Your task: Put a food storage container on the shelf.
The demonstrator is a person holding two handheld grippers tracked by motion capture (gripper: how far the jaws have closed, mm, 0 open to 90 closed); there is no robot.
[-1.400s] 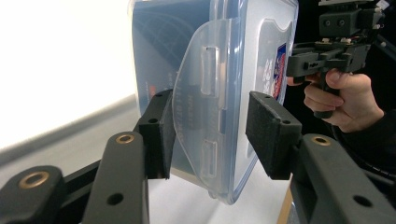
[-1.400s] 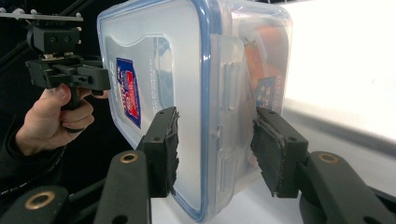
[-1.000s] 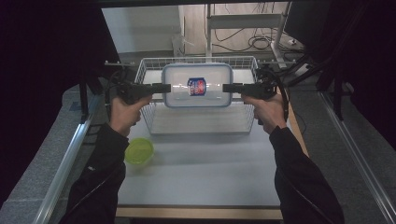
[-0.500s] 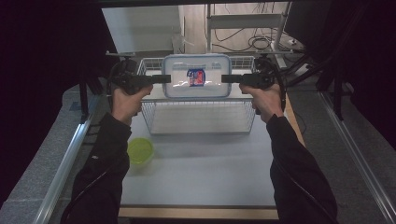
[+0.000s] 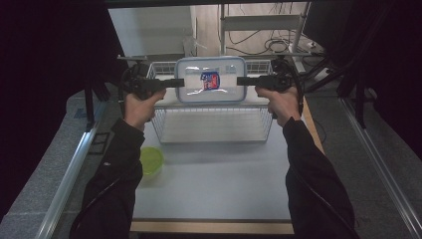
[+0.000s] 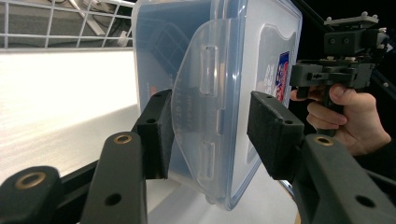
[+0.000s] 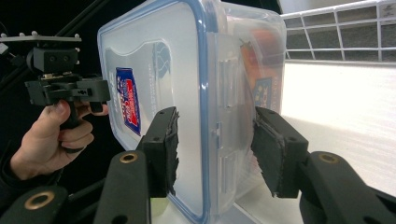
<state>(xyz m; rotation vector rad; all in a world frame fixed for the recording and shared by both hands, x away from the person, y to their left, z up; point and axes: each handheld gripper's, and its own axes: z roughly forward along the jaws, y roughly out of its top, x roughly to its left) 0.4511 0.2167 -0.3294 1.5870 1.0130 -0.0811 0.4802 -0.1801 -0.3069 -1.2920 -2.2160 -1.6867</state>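
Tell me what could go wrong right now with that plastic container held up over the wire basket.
1. The clear plastic container hangs over the wire basket, held only at its two ends by the left gripper and right gripper; if either hand drifts apart, it could drop.
2. Each gripper clamps on a side latch flap, smooth plastic that may slip or flex.
3. Lowered tilted, the container might catch the basket's rim.

Container (image 5: 211, 79) clear plastic w/ blue-edged lid and red/blue label, wire basket (image 5: 214, 122) white, bowl (image 5: 151, 161) lime green, tabletop (image 5: 214, 184) pale grey w/ wood-coloured front edge, both grippers (image 5: 175, 83) (image 5: 246, 80) black, sleeves (image 5: 112, 184) black
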